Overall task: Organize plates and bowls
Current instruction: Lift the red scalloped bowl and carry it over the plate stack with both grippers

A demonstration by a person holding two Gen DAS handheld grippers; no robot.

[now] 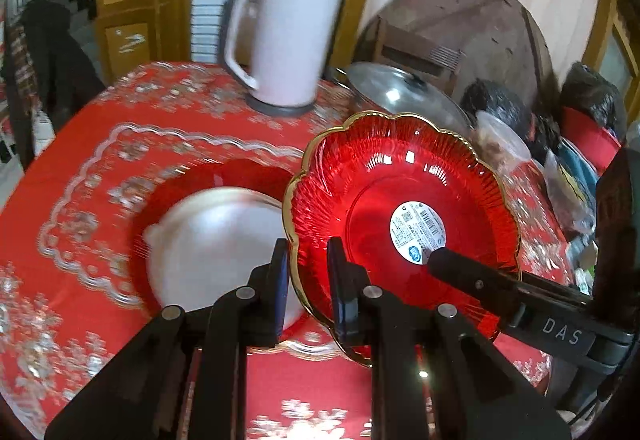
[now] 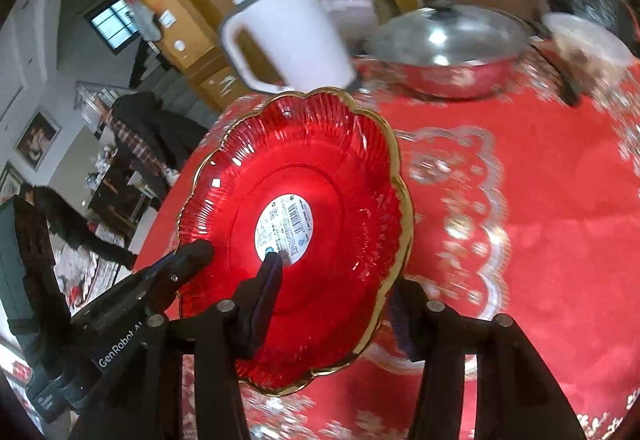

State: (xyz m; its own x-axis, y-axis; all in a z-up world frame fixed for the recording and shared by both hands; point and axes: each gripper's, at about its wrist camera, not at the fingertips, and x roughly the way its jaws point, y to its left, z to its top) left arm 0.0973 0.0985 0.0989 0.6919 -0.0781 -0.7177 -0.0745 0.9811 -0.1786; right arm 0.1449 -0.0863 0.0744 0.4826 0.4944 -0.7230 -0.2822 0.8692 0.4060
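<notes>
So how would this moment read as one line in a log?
red plate: tilted, off tablecloth | left gripper: clamped on rim | right gripper: astride rim, grip unclear

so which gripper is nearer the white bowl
Left. The left gripper hangs just above the white bowl, gripping the red plate; the right gripper is across that plate.

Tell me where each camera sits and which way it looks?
Left wrist: sits on the left gripper, looks forward over the red plate and white bowl; its jaws straddle the plate's rim.
Right wrist: sits on the right gripper, looks forward at the plate; its jaws straddle the opposite rim.
Both show plate, kettle, pot lid, and the other gripper.
</notes>
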